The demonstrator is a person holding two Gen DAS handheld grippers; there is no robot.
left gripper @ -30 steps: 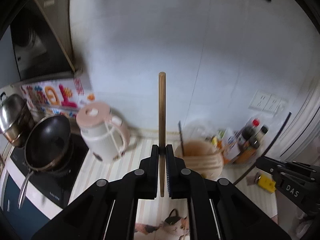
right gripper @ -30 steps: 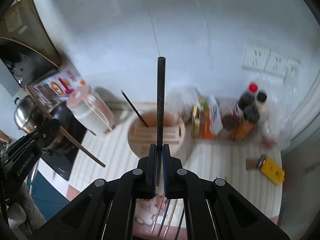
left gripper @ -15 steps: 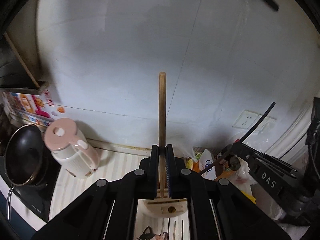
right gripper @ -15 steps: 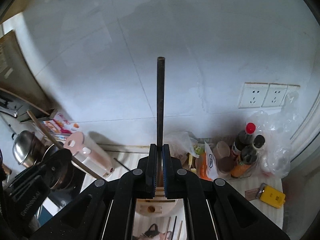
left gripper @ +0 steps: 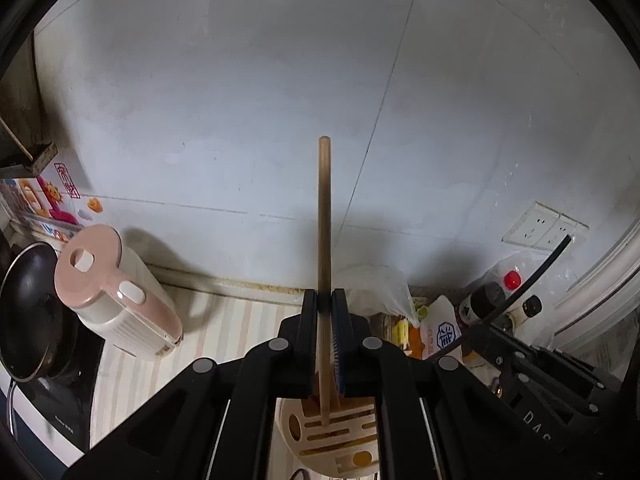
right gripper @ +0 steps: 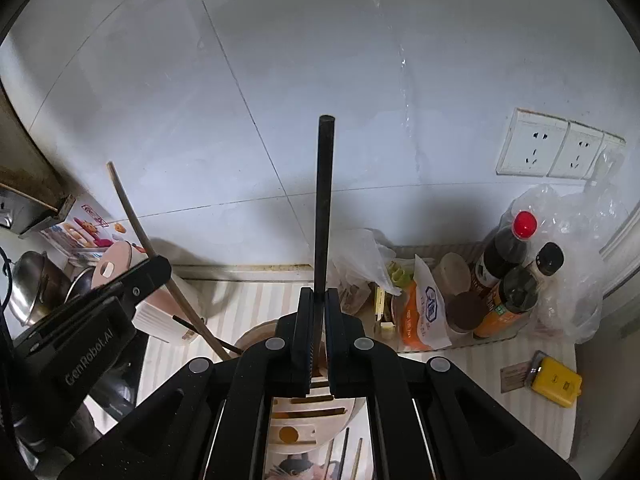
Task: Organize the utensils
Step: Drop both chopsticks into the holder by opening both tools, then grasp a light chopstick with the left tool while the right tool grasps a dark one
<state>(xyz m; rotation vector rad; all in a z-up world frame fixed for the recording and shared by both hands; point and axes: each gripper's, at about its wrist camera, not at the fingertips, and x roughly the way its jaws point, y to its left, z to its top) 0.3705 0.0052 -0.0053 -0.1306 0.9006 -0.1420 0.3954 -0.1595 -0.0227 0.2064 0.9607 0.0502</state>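
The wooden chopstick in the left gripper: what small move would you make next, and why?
Probably ease it straight down. The left gripper is shut on the wooden chopstick, held upright, and its lower tip already meets a slot in the utensil holder. Lowering it further before letting go should seat it.

We are gripping a black chopstick (right gripper: 323, 200) upright in our right gripper (right gripper: 319, 344), directly above the slotted holder (right gripper: 308, 416), while our left gripper (right gripper: 132, 284) (at the left edge) is clamping a wooden chopstick (right gripper: 132, 216).
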